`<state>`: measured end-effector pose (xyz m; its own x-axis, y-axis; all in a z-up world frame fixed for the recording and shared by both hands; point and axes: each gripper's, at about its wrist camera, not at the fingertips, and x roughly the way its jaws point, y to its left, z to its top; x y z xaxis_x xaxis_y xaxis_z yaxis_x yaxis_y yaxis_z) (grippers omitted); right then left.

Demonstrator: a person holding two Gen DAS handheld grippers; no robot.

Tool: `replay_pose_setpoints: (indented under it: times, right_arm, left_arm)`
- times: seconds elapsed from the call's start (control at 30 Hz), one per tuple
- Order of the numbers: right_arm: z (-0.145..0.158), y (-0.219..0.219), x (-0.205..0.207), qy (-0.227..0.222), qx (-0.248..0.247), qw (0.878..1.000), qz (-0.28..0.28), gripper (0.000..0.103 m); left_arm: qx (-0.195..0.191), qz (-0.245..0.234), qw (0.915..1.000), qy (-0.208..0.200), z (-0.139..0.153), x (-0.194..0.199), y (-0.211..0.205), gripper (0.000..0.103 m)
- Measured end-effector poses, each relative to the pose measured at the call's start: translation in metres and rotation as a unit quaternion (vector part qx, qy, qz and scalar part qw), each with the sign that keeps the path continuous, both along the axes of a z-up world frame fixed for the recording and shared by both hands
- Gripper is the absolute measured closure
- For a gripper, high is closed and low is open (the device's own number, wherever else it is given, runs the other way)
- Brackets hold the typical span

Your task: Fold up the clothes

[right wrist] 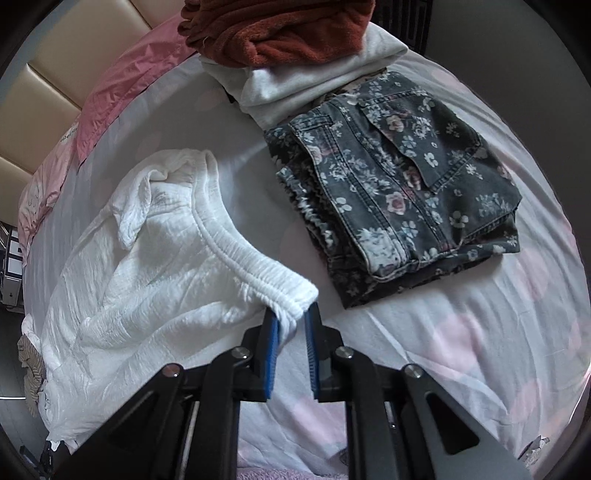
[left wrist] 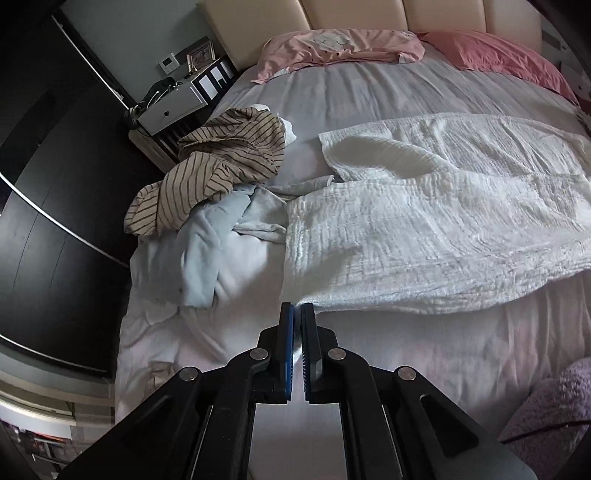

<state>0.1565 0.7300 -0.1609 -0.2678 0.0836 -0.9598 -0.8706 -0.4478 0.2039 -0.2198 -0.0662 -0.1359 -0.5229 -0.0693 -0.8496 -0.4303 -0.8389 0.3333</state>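
In the left wrist view the left tool (left wrist: 297,308) has its blue pads pressed together at the near corner of the white crinkled cotton garment (left wrist: 424,221), which lies spread across the middle of the pale bed (left wrist: 369,92); the corner runs right up to the tips, so the tool looks pinched on the hem, though the cloth between the pads is too thin to make out for certain. To the far left sit a rumpled tan striped shirt (left wrist: 221,162) and a crumpled pale blue cloth (left wrist: 214,243), unfolded, with pink pillows (left wrist: 340,48) at the far headboard. In the right wrist view the right tool (right wrist: 291,314) is clamped on the gathered elastic waistband of the same white garment (right wrist: 129,258), a fold of it bunched between the pads, and the band is raised off the bed. To the right lie folded dark floral denim shorts (right wrist: 399,192), and beyond them a folded white top (right wrist: 314,85) under a rust-red fleece (right wrist: 280,29). To fold well, I judge both corners should rise level and keep the edge taut, then travel together so the cloth doubles without dragging wrinkles. The garment's far end is cut off in both views, and neither tool appears in the other's view.
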Motion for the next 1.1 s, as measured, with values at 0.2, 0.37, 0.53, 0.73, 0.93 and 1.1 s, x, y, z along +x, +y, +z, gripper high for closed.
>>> replay_pose_setpoints:
  times: [0.2,0.37,0.53,0.73,0.93,1.1]
  right_arm:
    - [-0.018,-0.010,0.030,-0.009,-0.015,1.000,-0.009,0.090]
    - [-0.038,-0.012,0.044,-0.021,-0.039,0.999,-0.020,0.090]
    - [-0.058,-0.010,0.038,-0.033,-0.063,0.997,-0.012,0.088]
    - [-0.031,-0.019,0.030,-0.029,-0.044,0.998,0.036,0.069]
    - [0.010,-0.016,0.004,-0.003,0.002,0.996,0.087,0.068]
    - [0.007,-0.006,-0.049,0.016,0.011,0.994,0.112,0.067]
  left_arm:
    - [-0.006,0.011,0.9996,-0.026,-0.022,0.044,-0.020,0.099]
    - [-0.013,0.033,0.9975,-0.061,-0.062,0.057,-0.029,0.099]
    - [-0.004,0.053,0.9934,-0.102,-0.098,0.057,-0.032,0.094]
    - [0.033,0.045,0.9937,-0.097,-0.080,0.053,-0.038,0.058]
    - [0.097,0.046,0.9924,-0.060,-0.033,0.019,-0.030,0.049]
    - [0.109,0.057,0.9914,-0.044,-0.020,-0.037,-0.005,0.049]
